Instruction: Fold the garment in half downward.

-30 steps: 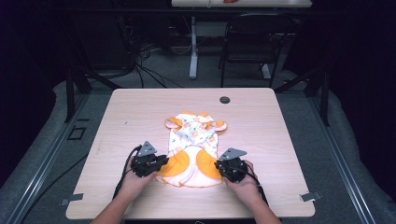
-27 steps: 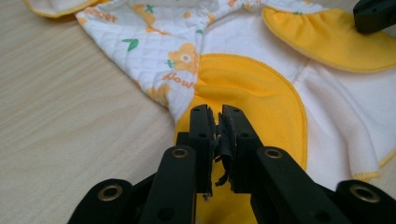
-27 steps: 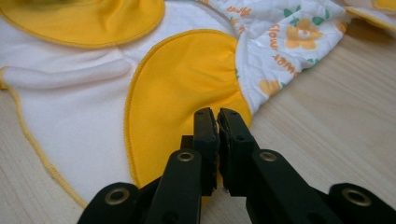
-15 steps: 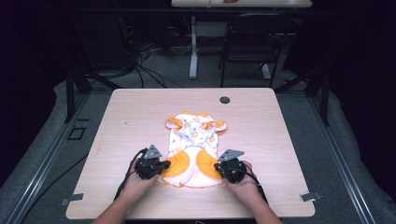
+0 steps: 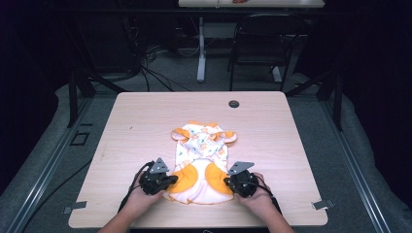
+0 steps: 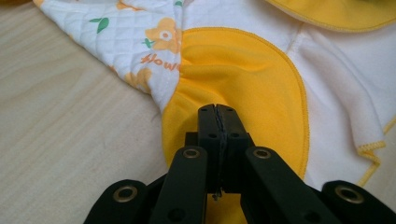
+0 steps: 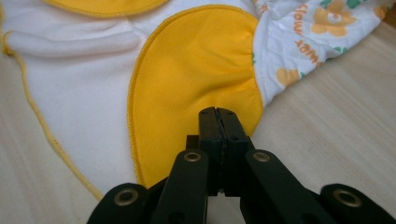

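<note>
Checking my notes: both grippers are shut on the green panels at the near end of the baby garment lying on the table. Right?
Not green: the panels are yellow-orange, as both gripper views show. The left gripper and right gripper are shut on the garment on the table.

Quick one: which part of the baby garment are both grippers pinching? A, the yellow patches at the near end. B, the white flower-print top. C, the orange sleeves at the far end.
A: each gripper's jaws are closed on a yellow patch of the garment.
</note>
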Demonstrator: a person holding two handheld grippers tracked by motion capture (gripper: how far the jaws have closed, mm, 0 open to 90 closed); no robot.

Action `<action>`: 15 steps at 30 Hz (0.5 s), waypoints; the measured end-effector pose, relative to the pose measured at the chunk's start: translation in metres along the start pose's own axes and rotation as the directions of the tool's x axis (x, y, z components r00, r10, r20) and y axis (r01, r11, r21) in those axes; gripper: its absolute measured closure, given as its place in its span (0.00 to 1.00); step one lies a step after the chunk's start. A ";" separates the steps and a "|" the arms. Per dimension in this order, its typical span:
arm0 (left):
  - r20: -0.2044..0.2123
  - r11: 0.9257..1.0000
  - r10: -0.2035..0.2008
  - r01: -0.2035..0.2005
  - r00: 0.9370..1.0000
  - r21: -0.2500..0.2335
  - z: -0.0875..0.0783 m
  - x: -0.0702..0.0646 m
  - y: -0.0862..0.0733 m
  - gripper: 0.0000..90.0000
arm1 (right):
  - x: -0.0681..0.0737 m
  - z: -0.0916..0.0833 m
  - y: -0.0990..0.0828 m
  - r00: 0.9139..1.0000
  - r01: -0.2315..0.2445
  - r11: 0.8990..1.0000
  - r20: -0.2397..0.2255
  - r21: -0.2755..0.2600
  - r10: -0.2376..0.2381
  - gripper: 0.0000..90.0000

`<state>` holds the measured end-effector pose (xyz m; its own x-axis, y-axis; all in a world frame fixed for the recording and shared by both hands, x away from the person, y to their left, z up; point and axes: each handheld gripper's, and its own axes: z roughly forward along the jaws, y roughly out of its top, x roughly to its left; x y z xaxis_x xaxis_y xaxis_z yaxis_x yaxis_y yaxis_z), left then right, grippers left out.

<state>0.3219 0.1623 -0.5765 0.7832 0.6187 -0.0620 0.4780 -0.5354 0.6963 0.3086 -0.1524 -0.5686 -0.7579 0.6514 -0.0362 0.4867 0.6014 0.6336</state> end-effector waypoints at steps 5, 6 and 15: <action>0.013 1.000 0.017 -0.017 1.000 0.014 -0.006 -0.013 -0.005 0.99 | 0.009 -0.006 -0.005 1.000 0.018 1.000 -0.015 0.017 -0.018 1.00; 0.013 1.000 0.021 -0.021 1.000 0.013 -0.007 -0.015 -0.007 0.99 | 0.011 -0.006 -0.005 1.000 0.018 1.000 -0.020 0.011 -0.017 1.00; 0.034 0.999 0.020 -0.021 0.999 0.025 -0.015 -0.029 -0.016 0.99 | 0.025 -0.017 -0.015 0.998 0.039 0.999 -0.046 0.034 -0.038 1.00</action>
<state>0.2855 0.1612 -0.5748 0.8059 0.5876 -0.0723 0.4712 -0.5626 0.6794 0.2749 -0.1530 -0.5660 -0.7950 0.6061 -0.0241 0.4712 0.6421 0.6048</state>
